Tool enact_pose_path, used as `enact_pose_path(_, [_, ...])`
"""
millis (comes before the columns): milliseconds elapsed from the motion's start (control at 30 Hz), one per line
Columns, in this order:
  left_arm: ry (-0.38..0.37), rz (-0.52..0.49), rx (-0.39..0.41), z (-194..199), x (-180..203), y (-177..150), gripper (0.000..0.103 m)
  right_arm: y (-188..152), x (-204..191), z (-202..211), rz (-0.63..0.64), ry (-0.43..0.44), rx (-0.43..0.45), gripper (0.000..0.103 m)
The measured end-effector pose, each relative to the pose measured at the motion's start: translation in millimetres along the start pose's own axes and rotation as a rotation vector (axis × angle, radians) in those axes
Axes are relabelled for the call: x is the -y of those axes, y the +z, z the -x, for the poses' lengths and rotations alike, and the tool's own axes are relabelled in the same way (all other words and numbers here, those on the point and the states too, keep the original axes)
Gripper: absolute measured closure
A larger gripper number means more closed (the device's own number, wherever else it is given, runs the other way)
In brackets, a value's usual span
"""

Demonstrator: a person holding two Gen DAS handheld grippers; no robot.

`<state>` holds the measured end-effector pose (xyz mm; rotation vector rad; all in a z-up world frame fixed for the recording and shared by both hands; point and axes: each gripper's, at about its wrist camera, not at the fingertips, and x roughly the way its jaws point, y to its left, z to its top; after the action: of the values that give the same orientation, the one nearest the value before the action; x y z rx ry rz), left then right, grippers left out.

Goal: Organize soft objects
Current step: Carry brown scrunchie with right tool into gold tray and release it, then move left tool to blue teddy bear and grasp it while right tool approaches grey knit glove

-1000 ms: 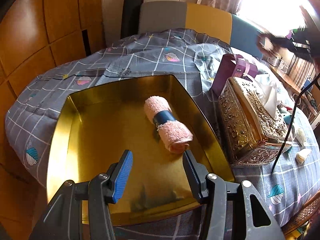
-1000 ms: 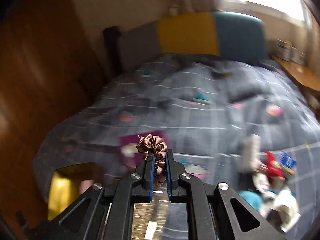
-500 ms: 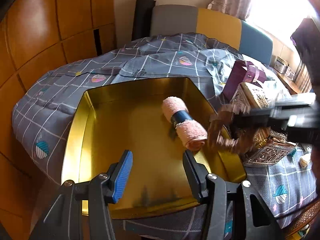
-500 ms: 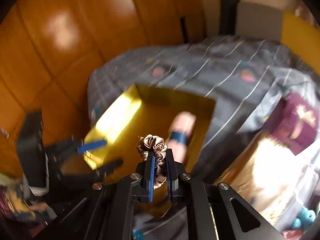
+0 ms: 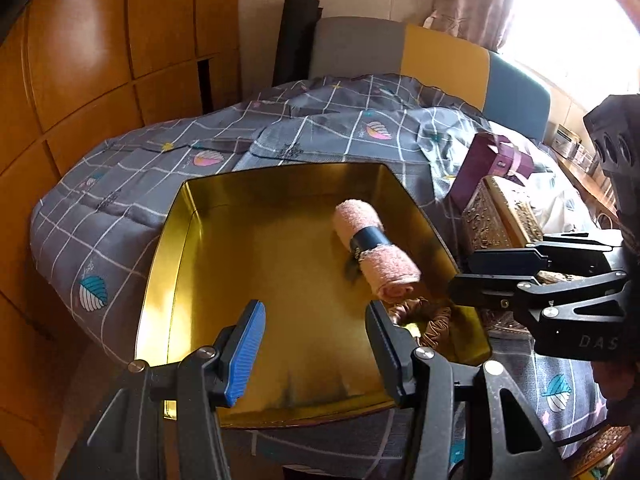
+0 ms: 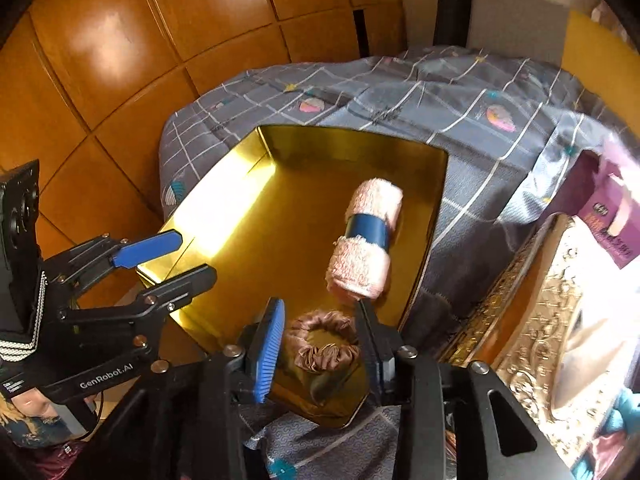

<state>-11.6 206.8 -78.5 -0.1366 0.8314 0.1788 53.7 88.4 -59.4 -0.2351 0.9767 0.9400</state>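
Observation:
A gold tin tray (image 5: 224, 256) (image 6: 240, 216) sits on the grey quilt. A rolled pink towel (image 5: 374, 252) (image 6: 366, 240) with a dark blue band lies in it. A brown satin scrunchie (image 6: 324, 344) (image 5: 434, 320) lies on the tray floor in the near right corner. My right gripper (image 6: 320, 320) is open, its jaws on either side of the scrunchie; it also shows in the left wrist view (image 5: 468, 276). My left gripper (image 5: 316, 336) is open and empty above the tray's near edge; it shows in the right wrist view (image 6: 188, 256).
An ornate gold tissue box (image 5: 500, 216) (image 6: 552, 320) stands right of the tray, a purple gift box (image 5: 492, 164) (image 6: 608, 208) behind it. Wooden wall panels (image 5: 100, 60) lie to the left, a grey, yellow and blue headboard (image 5: 440, 60) at the back.
My right gripper came over the tray's near right corner and opened, letting go of the scrunchie, which now lies in the tray. My left gripper stays open over the tray.

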Motion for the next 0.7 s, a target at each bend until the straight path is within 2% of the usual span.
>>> enact_pose_path(200, [-0.007,-0.038,0.018,8.1,12.6,3.1,0.050,-9.3,5.0,23.3,-0.024,-0.056,0.059,0.065])
enact_pose_path(333, [-0.016,-0.071,0.036,14.1,22.5,5.0,0.050,-20.1,18.6,44.2,-0.061,-0.098,0.113,0.057])
enact_pose_path(700, [-0.055,-0.179,0.066,26.6,61.4,7.7,0.050,-63.4,83.5,115.6,-0.232,-0.233,0.225,0.055])
